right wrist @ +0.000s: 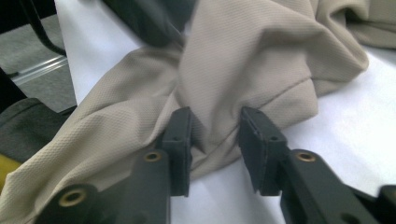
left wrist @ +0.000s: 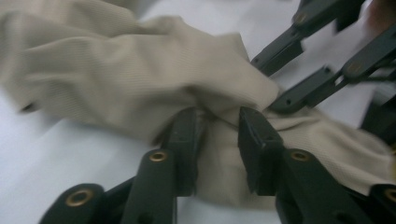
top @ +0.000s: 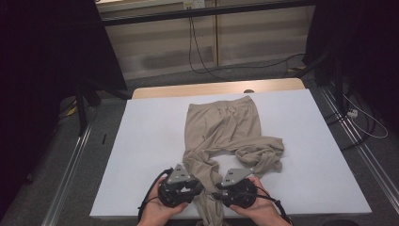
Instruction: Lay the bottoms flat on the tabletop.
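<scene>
Two claws work the near end of a beige, thin knit pair of trousers (top: 226, 134) lying crumpled on the white surface (top: 146, 155), waistband toward 12 o'clock, one leg trailing over the 6 o'clock edge. Left claw (left wrist: 215, 140) pinches a bunched fold; right claw (right wrist: 214, 140), just beside it at 3 o'clock, closes on a hemmed edge. Judging by the drape, the cloth is light, limp and slippery, so the seams likely give the surest hold.

The high view looks forward and down over the whole white table (top: 141, 155) from afar, while both gripper views sit close along their black jaws, sharing the crumpled beige knit trousers (top: 226, 127) at lower centre.
</scene>
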`<state>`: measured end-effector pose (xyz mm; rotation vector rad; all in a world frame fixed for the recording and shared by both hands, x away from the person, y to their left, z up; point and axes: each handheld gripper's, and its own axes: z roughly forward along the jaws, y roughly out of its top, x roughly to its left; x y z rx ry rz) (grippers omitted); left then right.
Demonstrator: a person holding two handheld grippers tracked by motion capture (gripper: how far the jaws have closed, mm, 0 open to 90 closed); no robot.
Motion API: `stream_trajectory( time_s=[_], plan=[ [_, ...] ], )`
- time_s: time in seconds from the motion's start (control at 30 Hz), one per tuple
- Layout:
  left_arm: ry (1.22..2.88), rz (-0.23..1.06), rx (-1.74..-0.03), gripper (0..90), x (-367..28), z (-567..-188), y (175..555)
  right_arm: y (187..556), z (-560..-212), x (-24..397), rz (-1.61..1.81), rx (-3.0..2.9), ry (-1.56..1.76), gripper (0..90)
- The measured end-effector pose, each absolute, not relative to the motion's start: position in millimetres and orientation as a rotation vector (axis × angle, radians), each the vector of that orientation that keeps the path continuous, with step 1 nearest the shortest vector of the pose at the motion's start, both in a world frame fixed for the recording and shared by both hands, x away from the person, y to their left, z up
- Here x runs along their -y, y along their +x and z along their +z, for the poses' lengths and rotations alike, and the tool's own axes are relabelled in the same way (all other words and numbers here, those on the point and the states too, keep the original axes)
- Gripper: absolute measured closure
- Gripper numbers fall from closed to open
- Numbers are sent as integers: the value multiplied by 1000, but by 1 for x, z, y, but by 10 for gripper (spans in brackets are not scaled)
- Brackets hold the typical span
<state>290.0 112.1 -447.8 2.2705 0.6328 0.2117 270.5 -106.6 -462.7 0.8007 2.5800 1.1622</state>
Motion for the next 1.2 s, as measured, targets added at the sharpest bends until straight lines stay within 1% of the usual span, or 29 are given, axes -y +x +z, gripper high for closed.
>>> stream_trajectory(
  time_s=[0.03, 0.1, 0.13, 0.17, 0.33, 0.47, 0.63, 0.67, 0.73, 0.8, 0.83, 0.87, 0.93, 0.97, 1.0, 1.03, 1.07, 1.13, 1.17, 1.2],
  plan=[
    [2288, 219, -609, 684, -108, -451, 291, 269, -462, 107, 1157, -2593, 796, 821],
    [2306, 233, -603, 784, -105, -455, 293, 267, -461, 111, 1150, -2597, 796, 864],
    [2317, 239, -615, 848, -106, -454, 295, 265, -460, 113, 1131, -2597, 797, 873],
    [2318, 211, -622, 898, -109, -453, 296, 265, -459, 116, 1123, -2597, 802, 877],
    [2341, 161, -668, 900, -123, -450, 283, 261, -457, 135, 1116, -2600, 859, 877],
    [2349, 118, -681, 900, -131, -447, 265, 261, -457, 136, 1126, -2613, 859, 851],
    [2345, 71, -675, 900, -141, -445, 244, 257, -458, 133, 1115, -2615, 846, 762],
    [2344, 66, -667, 900, -142, -445, 241, 255, -458, 132, 1112, -2614, 853, 729],
    [2327, 65, -666, 900, -144, -444, 238, 253, -458, 131, 1101, -2595, 857, 616],
    [2276, 57, -674, 900, -146, -441, 241, 251, -456, 130, 1129, -2593, 832, 659],
    [2260, 63, -678, 895, -146, -440, 243, 250, -453, 129, 1156, -2588, 812, 672],
    [2247, 84, -677, 883, -146, -439, 246, 248, -451, 128, 1185, -2583, 790, 709],
    [2240, 112, -669, 830, -145, -437, 252, 247, -446, 125, 1246, -2586, 745, 770],
    [2237, 122, -654, 806, -143, -438, 255, 246, -445, 121, 1266, -2593, 724, 782],
    [2242, 136, -640, 762, -141, -440, 259, 246, -446, 117, 1273, -2613, 704, 779],
    [2251, 143, -623, 725, -138, -442, 262, 247, -447, 113, 1270, -2632, 688, 760],
    [2264, 149, -615, 702, -135, -445, 264, 247, -450, 107, 1257, -2649, 675, 715],
    [2294, 158, -595, 664, -127, -452, 265, 249, -457, 98, 1202, -2670, 653, 585],
    [2321, 187, -569, 659, -125, -454, 264, 249, -460, 95, 1169, -2669, 666, 552],
    [2322, 204, -547, 641, -123, -455, 262, 250, -461, 94, 1171, -2661, 662, 550]
  ],
)
